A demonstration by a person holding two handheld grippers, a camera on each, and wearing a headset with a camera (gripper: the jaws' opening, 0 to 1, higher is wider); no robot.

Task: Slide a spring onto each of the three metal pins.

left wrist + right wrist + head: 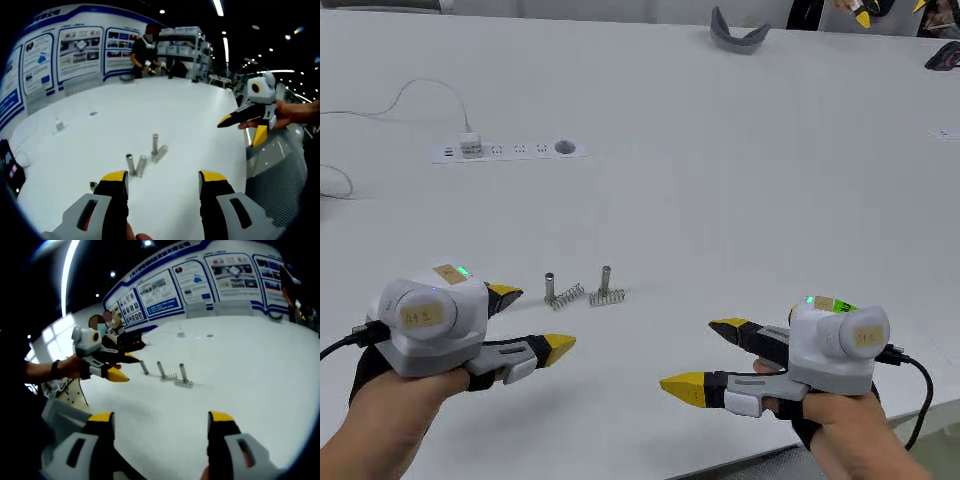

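- Lying flat beside upright pins (549, 285), the springs (568, 295) sit just ahead of the left gripper (540, 318); the right gripper (695, 353) is farther off.
- Both pairs of jaws stand wide, empty.

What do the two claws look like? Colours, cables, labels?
The left claw and right claw match: rounded white-grey bodies, dark jaws with yellow tips, tan stickers, green lights, black cables behind. Each wrist has black fabric.

Surface (740, 200): white, broad, spread out ahead of me.
Power strip (505, 150): white, far left, with a plug (470, 146) in it.
Cable (425, 82): runs left from the plug.
Grey band (738, 35): curved, lying at my far edge.
Posters (75, 50): blue and white, on the wall.
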